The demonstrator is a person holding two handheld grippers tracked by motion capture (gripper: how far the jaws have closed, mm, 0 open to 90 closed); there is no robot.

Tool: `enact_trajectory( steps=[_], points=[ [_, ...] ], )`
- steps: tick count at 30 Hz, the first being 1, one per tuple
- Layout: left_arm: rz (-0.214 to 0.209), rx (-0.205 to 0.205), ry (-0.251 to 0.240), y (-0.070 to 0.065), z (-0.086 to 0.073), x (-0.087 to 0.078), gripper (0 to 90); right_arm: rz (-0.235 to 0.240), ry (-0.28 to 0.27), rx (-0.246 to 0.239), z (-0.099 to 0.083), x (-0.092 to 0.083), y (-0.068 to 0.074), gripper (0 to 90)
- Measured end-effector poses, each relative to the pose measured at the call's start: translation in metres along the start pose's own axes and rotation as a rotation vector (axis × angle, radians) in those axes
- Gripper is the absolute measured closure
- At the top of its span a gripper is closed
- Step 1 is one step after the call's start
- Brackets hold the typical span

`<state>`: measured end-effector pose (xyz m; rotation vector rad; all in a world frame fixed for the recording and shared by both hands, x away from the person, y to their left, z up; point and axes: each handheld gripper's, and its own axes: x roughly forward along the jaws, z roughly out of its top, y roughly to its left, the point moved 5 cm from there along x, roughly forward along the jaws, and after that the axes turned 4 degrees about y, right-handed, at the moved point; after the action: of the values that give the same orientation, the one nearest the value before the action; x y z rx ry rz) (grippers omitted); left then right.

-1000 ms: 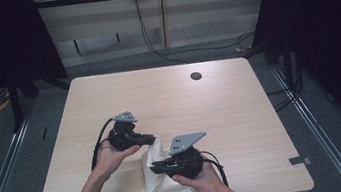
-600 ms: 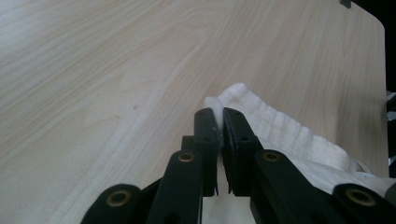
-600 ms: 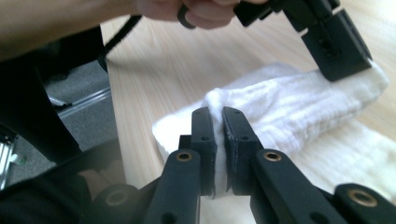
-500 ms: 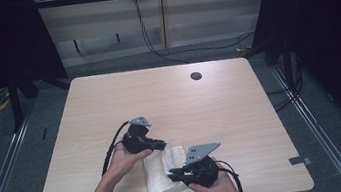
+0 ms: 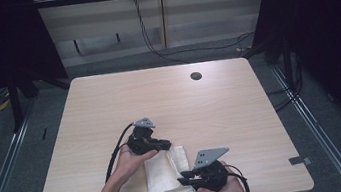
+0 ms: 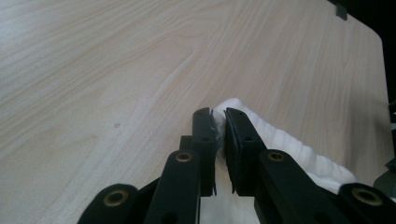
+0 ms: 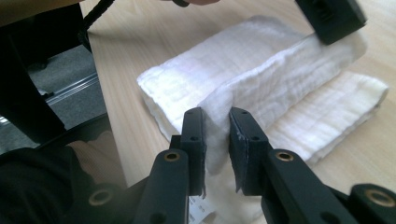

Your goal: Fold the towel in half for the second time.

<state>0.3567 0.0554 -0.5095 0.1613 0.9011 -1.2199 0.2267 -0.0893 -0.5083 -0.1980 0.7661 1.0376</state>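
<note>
Towel: a white folded towel (image 5: 166, 172) lies near the front edge of a pale wooden table (image 5: 109, 104), between the person's two hands, with one fold lifted along its middle.
Left gripper: the left gripper (image 5: 168, 145) sits at the towel's far corner; in the left gripper view its jaws stand a narrow gap apart with the corner of the cloth (image 6: 280, 140) between them (the pads look close to the fabric, but whether they press on it cannot be told).
Right gripper: the right gripper (image 5: 184, 179) is at the towel's near edge, its jaws having just been opening; in the right gripper view the raised fold (image 7: 219, 121) stands loosely in the gap between the pads.
Table: a small dark round hole (image 5: 196, 76) lies towards the far side, well apart from the towel.
</note>
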Motion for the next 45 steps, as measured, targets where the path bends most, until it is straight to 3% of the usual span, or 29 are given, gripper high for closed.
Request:
enact_trajectory(
  steps=[5, 12, 17, 25, 27, 29, 32, 37, 40, 45],
  points=[
    [0.010, 0.017, 0.007, -0.002, 0.000, 0.002, 82.2, 0.006, 0.023, 0.032, -0.005, 0.002, -0.005, 61.2],
    [-0.001, 0.026, 0.001, -0.004, 0.000, 0.006, 81.3, -0.016, 0.016, 0.049, -0.004, 0.000, -0.009, 52.6],
    [-0.009, 0.033, -0.006, -0.006, 0.002, 0.006, 77.1, -0.031, 0.014, 0.059, -0.004, -0.002, -0.014, 50.6],
    [0.008, 0.013, -0.037, -0.004, 0.008, -0.001, 60.5, -0.056, 0.000, 0.094, -0.003, -0.009, -0.031, 48.5],
    [-0.009, 0.022, -0.064, -0.004, 0.011, -0.004, 53.8, -0.060, -0.001, 0.102, -0.004, -0.010, -0.036, 49.2],
    [0.001, 0.017, -0.076, -0.002, 0.012, -0.006, 48.9, -0.063, -0.014, 0.118, -0.005, -0.013, -0.043, 50.2],
    [-0.003, 0.005, -0.083, 0.000, 0.012, -0.009, 46.6, -0.071, -0.031, 0.128, -0.005, -0.016, -0.049, 51.7],
    [0.025, -0.001, -0.100, 0.002, 0.014, -0.019, 44.6, -0.092, -0.040, 0.118, -0.002, -0.022, -0.055, 54.4],
    [0.064, 0.009, -0.091, -0.001, 0.012, -0.030, 42.7, -0.115, -0.085, 0.116, 0.004, -0.035, -0.061, 54.5],
    [0.091, 0.003, -0.101, -0.005, 0.004, -0.045, 39.7, -0.147, -0.117, 0.134, 0.008, -0.050, -0.068, 51.5]
  ],
)
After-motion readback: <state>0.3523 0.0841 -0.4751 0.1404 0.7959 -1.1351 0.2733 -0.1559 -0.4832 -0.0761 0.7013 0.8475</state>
